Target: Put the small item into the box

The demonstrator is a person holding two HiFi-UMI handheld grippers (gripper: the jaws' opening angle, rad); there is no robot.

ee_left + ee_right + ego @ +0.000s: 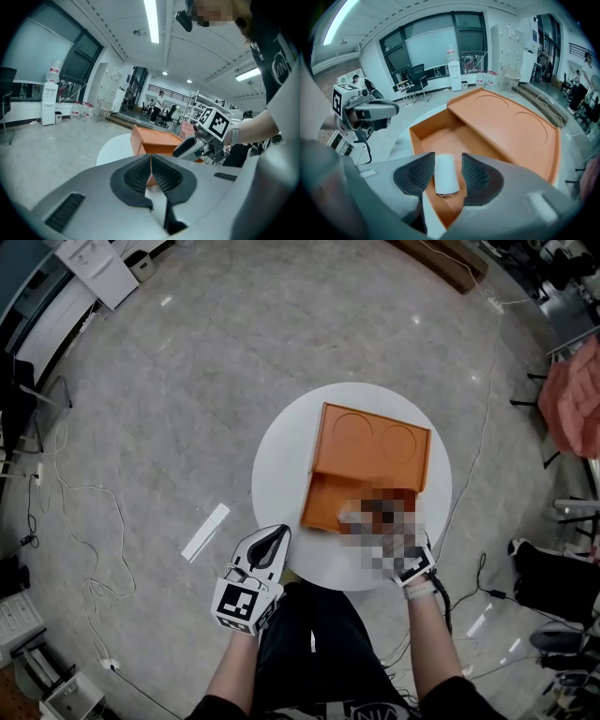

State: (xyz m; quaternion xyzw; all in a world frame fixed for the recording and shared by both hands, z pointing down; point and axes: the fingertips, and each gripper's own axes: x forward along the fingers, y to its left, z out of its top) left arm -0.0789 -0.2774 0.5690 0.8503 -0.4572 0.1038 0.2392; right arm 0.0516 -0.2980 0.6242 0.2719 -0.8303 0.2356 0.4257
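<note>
Round white table [281, 451] seen from above, carrying an orange box [323, 504] near its centre. A flat orange lid [375, 442] with two shallow round recesses covers the part of the box towards 1 o'clock. The compartment towards 7 o'clock stands uncovered.

Right gripper [448, 159]: it comes in from the 5 o'clock edge of the table and hangs over the uncovered compartment. Its jaws stand apart, unclenched. Between them lies the small item [446, 174], a short white cylinder lengthwise along the jaws. Its left side is against the left pad [423, 172], and a thin sliver of orange shows between it and the right pad [474, 174]. The item sits above the compartment floor, close to the near wall; whether it rests on that floor cannot be told. A loose thread shows at its near end.

Left gripper [151, 164]: jaws pressed together with nothing between them. It is held off the table at the 7 o'clock edge, well apart from the box, and points towards it. Its own camera shows the box at 12 o'clock and the right gripper's marker cube [215, 123] at 2 o'clock.

A white strip [204, 532] lies on the grey floor [187, 371] at 8 o'clock from the table.
</note>
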